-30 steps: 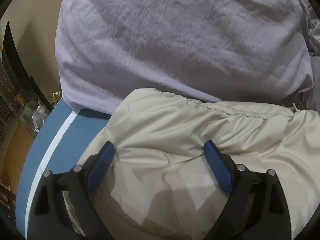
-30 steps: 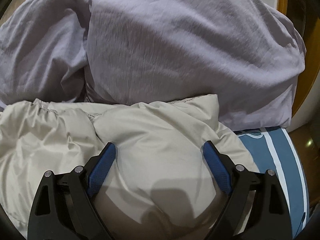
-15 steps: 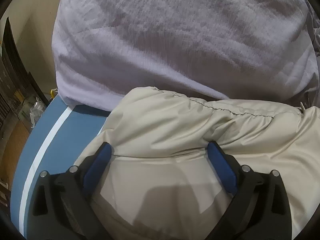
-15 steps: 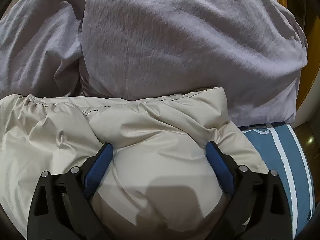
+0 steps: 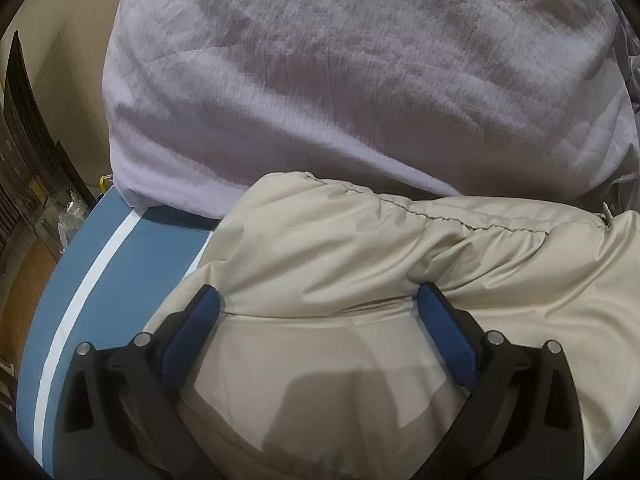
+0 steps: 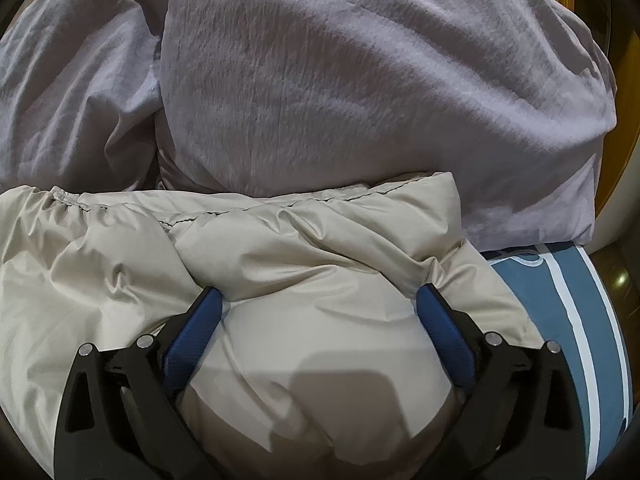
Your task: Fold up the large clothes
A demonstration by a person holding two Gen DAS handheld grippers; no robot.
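Observation:
A beige puffy jacket (image 5: 360,248) lies folded on the blue bed sheet (image 5: 100,272); it also shows in the right wrist view (image 6: 300,240). My left gripper (image 5: 318,304) is open, its blue pads pressed down into the jacket's left end with puffy fabric bulging between them. My right gripper (image 6: 320,304) is open too, its pads set wide on the jacket's right end near the corner. A stitched seam runs along the jacket's far edge. What is under the jacket is hidden.
A big lilac duvet or pillow (image 5: 340,80) is heaped right behind the jacket and touches it; it also fills the right wrist view (image 6: 360,80). The sheet has a white stripe (image 6: 576,320). Dark furniture (image 5: 24,140) stands left, off the bed; a wooden frame (image 6: 624,120) right.
Both grippers have pushed forward and down into the jacket; its far fold has flattened and spread toward the duvet. Jaws stayed open.

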